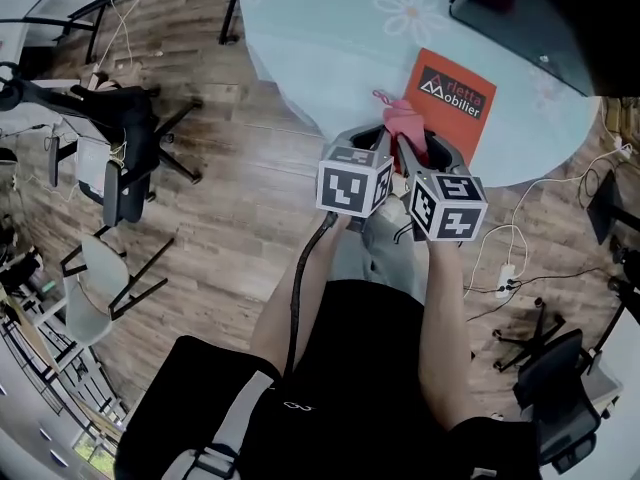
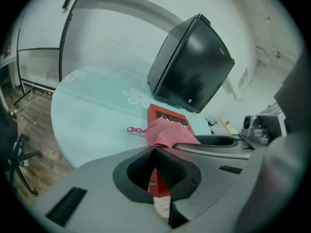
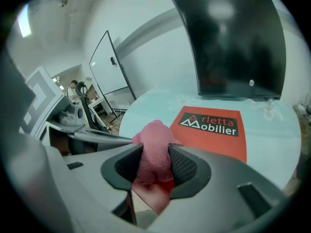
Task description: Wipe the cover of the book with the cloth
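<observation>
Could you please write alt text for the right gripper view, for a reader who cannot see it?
The right gripper has its jaws shut on a pink cloth. Ahead, an orange-red book lies flat on a pale round table, with a black box standing behind it.

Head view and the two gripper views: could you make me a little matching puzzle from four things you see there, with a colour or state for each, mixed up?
Things:
1. book
2. cloth
3. table
4. black box

Descriptions:
A. pale blue with white flowers
B. pink, pinched in the jaws of the right gripper
C. dark, standing at the table's far side
D. orange-red, near edge clamped in the jaws of the left gripper

Pairs: 1-D, 2-B, 3-A, 4-C.
</observation>
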